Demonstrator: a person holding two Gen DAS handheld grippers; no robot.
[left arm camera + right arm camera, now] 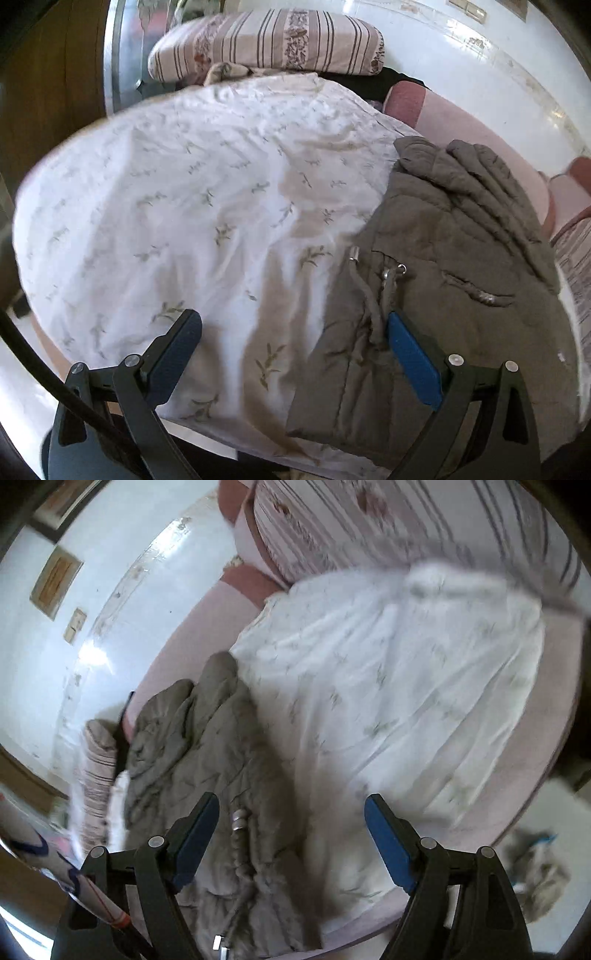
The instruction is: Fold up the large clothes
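A grey-brown padded jacket [454, 258] lies bunched on the right part of a bed, on a white leaf-printed cover [192, 192]. Its drawstrings with metal tips [391, 273] trail toward me. My left gripper [291, 339] hovers open above the jacket's near edge, the right blue pad over the cloth, nothing between the fingers. In the right wrist view the same jacket [218, 760] sits at lower left on the white cover [406, 686]. My right gripper [291, 823] is open above the jacket's drawstring [240, 834], gripping nothing.
A striped floral pillow [266, 44] lies at the head of the bed. A pink sheet [461, 125] shows beside the cover, against a white wall [480, 66]. Crumpled cloth [535, 878] lies on the floor off the bed's right edge. Striped bedding [96, 771] sits left of the jacket.
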